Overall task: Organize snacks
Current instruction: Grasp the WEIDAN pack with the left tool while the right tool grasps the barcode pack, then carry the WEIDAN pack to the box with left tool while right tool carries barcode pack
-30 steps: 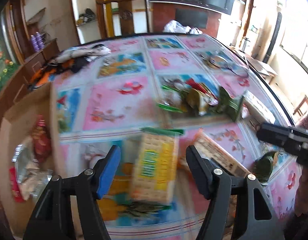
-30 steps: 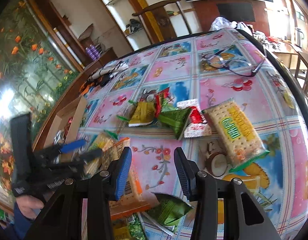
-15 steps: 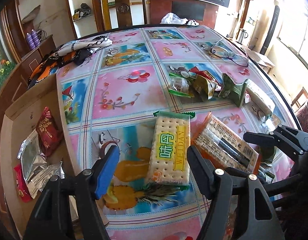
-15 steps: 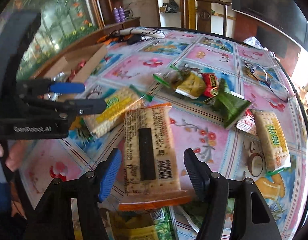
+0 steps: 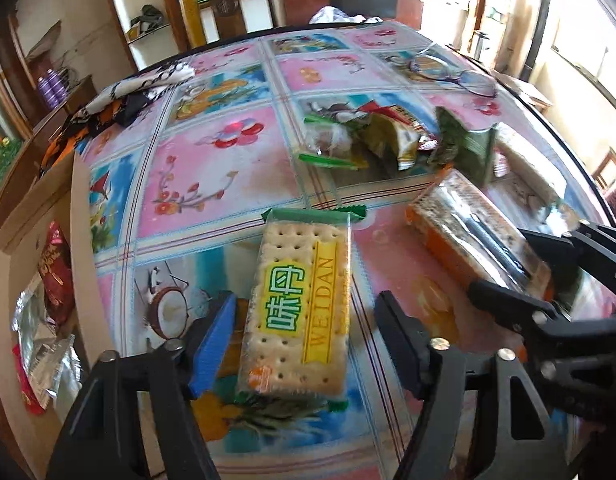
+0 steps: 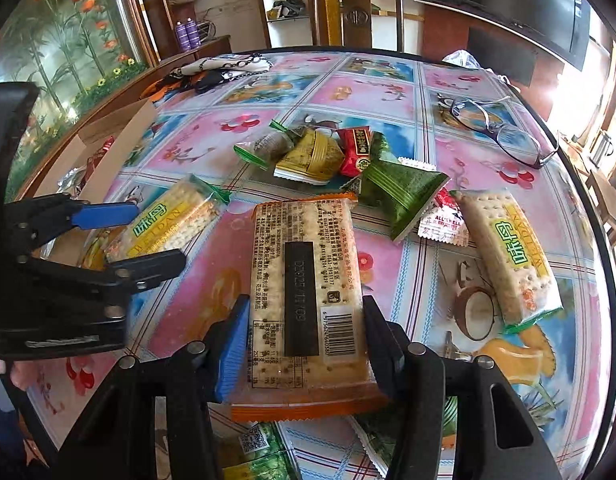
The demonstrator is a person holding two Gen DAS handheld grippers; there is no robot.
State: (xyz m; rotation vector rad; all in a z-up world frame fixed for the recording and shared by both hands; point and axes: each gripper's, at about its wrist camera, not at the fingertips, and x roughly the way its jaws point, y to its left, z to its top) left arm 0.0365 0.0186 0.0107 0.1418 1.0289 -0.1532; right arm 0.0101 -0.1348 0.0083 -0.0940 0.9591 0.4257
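Observation:
A yellow-green cracker pack (image 5: 300, 312) lies flat on the flowered table between the fingers of my left gripper (image 5: 304, 340). Its jaws are closing, with a small gap still showing on each side of the pack. An orange-edged cracker pack (image 6: 308, 292) lies label-down between the fingers of my right gripper (image 6: 306, 344). Those jaws are closing too, and both pads touch the pack's long sides. The left gripper (image 6: 160, 236) shows at the left of the right wrist view. The right gripper (image 5: 503, 266) shows at the right of the left wrist view. An open cardboard box (image 5: 36, 208) holding several snack packets stands at the table's left edge.
Several small snack packets (image 6: 319, 156) are piled mid-table, with a green pouch (image 6: 403, 192) and a second yellow-green cracker pack (image 6: 511, 256) to their right. Glasses (image 6: 495, 128) lie at the far right, a patterned cloth (image 6: 224, 68) at the far left. A wooden chair (image 6: 355, 12) stands behind.
The right gripper swung left and came down astride the orange-edged pack, and its jaws narrowed onto it. The left gripper sank lower over the yellow-green pack.

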